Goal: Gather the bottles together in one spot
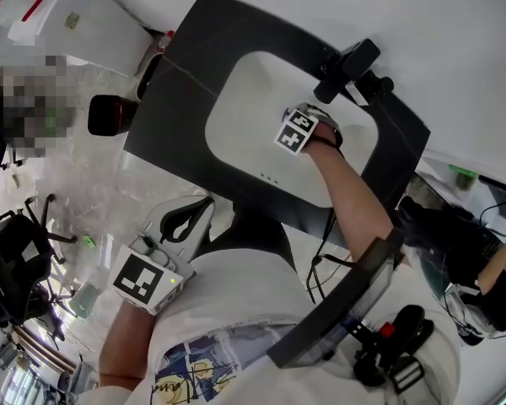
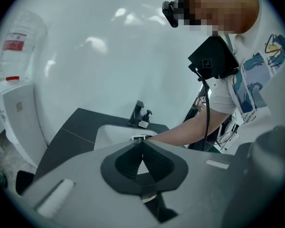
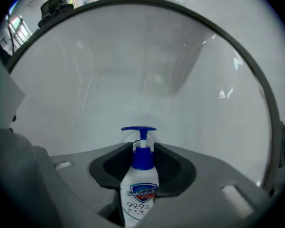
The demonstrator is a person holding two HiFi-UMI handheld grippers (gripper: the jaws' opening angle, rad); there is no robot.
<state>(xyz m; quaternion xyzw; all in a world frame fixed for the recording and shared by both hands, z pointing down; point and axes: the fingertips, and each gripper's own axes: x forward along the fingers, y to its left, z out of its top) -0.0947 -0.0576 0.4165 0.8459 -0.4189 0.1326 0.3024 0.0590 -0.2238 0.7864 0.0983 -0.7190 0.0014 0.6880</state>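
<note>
One pump bottle [image 3: 141,191], gripped between jaws of right tool [image 3: 142,148], nozzle foremost

On the right gripper view the soap bottle [image 3: 141,184] between my right tongs [image 3: 142,147] runs off the near edge, so its base is cut off (most of the label too). From the head view that bottle doesn't show at all: the marker cube [image 1: 295,131] and my hand [image 1: 325,133] cover the jaws down in the sink [image 1: 244,99]. On the left gripper view there's a small pump bottle [image 2: 145,119] by the faucet [image 2: 136,113], too tiny to read, and my left tongs [image 2: 142,144] block most of the basin.
</note>
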